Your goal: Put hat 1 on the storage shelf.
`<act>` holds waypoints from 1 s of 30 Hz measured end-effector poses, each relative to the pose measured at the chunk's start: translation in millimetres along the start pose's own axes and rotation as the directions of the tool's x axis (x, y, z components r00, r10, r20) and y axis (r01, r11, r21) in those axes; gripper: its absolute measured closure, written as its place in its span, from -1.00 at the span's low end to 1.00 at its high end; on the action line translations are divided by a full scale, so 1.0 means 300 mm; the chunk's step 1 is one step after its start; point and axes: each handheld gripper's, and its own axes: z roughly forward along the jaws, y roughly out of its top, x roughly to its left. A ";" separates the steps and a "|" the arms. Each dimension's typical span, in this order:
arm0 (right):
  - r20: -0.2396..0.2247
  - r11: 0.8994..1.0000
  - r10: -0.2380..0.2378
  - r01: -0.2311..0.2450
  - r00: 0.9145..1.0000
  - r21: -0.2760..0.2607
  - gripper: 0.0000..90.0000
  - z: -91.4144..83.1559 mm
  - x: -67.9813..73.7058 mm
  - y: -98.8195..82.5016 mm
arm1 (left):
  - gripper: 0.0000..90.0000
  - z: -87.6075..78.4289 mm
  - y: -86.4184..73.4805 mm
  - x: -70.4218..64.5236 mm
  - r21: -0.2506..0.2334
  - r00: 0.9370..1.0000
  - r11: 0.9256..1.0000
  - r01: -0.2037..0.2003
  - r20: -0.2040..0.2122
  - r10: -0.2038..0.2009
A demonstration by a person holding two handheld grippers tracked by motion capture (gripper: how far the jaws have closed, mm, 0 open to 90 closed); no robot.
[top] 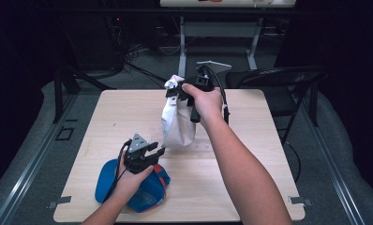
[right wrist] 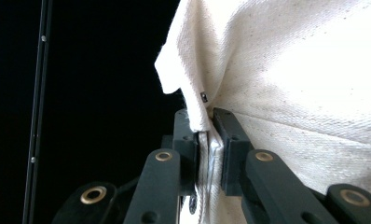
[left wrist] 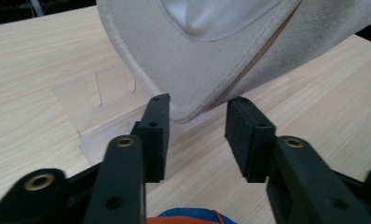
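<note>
A cream-white cloth hat point(top: 177, 122) hangs over the middle of the wooden table point(top: 250, 187). My right gripper point(top: 173, 91) is shut on its top edge, and in the right gripper view the fabric point(right wrist: 286, 84) is pinched between the two pads of that gripper point(right wrist: 204, 122). My left gripper point(top: 157, 151) sits low at the front left, pointing at the hat's bottom. Its jaws point(left wrist: 195, 135) stand open, and the hat's stitched lower rim point(left wrist: 183, 88) hangs just past the tips, with the pads not pressing on it. A blue cap with orange trim point(top: 149, 192) lies under the left hand, and its edge point(left wrist: 193, 218) peeks out below the jaws.
A clear plastic stand point(left wrist: 104, 107) lies flat on the table beneath the hat. A black folding chair point(top: 278, 84) stands behind the table's far right corner. Desk legs point(top: 182, 51) and cables point(top: 128, 61) are on the floor farther back.
</note>
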 end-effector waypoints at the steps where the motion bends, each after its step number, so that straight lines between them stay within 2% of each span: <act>1: -0.004 1.000 0.002 -0.002 1.000 -0.002 0.78 0.000 -0.002 0.000 | 0.25 0.003 0.003 -0.005 -0.008 1.000 1.000 -0.004 -0.001 0.004; 7: -0.008 1.000 0.000 0.000 1.000 -0.006 0.78 0.004 -0.001 0.001 | 0.13 0.026 0.030 -0.036 0.002 0.998 0.998 -0.060 -0.035 0.060; 9: -0.011 1.000 -0.002 0.002 1.000 -0.003 0.78 0.006 0.001 0.000 | 0.31 0.038 0.038 -0.042 0.006 0.997 0.998 -0.063 -0.033 0.063; 11: -0.011 1.000 -0.003 0.003 1.000 -0.003 0.78 0.007 0.002 -0.001 | 0.38 0.047 0.045 -0.049 0.008 0.996 0.997 -0.073 -0.044 0.073; 13: -0.014 1.000 -0.009 0.009 1.000 0.006 0.78 0.011 0.005 -0.005 | 0.63 0.051 0.049 -0.054 0.000 0.995 0.997 -0.082 -0.063 0.082; 18: -0.011 1.000 -0.011 0.011 1.000 0.010 0.78 0.015 0.010 -0.010 | 0.76 0.050 0.043 -0.051 -0.002 0.992 0.995 -0.097 -0.086 0.097; 21: -0.006 1.000 -0.017 0.017 1.000 0.021 0.78 0.021 0.008 -0.015 | 0.82 0.045 0.028 -0.038 -0.015 0.995 0.997 -0.073 -0.076 0.071; 24: 0.009 0.999 -0.022 0.022 1.000 0.033 0.79 0.030 0.005 -0.019 | 0.86 0.044 0.010 -0.007 -0.005 0.998 1.000 -0.020 -0.053 0.020; 27: 0.034 0.998 -0.034 0.032 0.999 0.048 0.79 0.051 -0.005 -0.025 | 0.88 0.047 -0.006 0.019 0.012 0.999 1.000 0.027 -0.031 -0.027; 30: 0.044 0.998 -0.032 0.030 0.998 0.056 0.79 0.074 -0.018 -0.030 | 0.88 0.055 -0.018 0.022 0.038 0.999 0.999 0.026 -0.036 -0.025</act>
